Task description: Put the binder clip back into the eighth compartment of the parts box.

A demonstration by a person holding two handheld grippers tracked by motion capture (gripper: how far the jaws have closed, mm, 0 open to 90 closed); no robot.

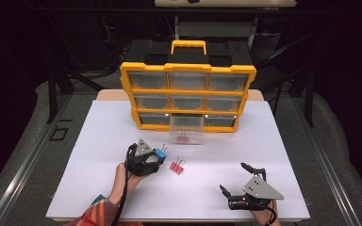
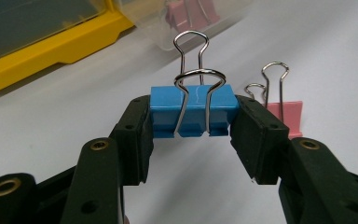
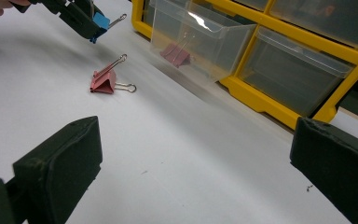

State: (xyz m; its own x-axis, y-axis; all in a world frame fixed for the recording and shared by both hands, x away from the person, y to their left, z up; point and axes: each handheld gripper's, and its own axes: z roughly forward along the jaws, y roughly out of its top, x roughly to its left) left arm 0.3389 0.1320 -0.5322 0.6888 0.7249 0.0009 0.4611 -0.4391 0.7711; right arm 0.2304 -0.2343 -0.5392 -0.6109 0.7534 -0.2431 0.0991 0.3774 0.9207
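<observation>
My left gripper (image 2: 191, 116) is shut on a blue binder clip (image 2: 193, 109), its wire handles pointing away from me. In the high view that gripper (image 1: 158, 155) holds the blue binder clip (image 1: 160, 152) just above the white table, left of a pink binder clip (image 1: 177, 165) that lies on the sheet. The pink binder clip (image 3: 105, 80) also appears in the right gripper view, with the blue binder clip (image 3: 100, 21) beyond it. My right gripper (image 1: 232, 178) rests open near the front right of the table, nothing between its jaws.
A yellow organiser (image 1: 187, 94) with clear drawers stands at the back of the white table (image 1: 99, 141). Its bottom middle drawer (image 1: 186, 129) is pulled out and holds another pink clip (image 1: 183, 139). A person's hand (image 1: 122, 179) holds the left gripper.
</observation>
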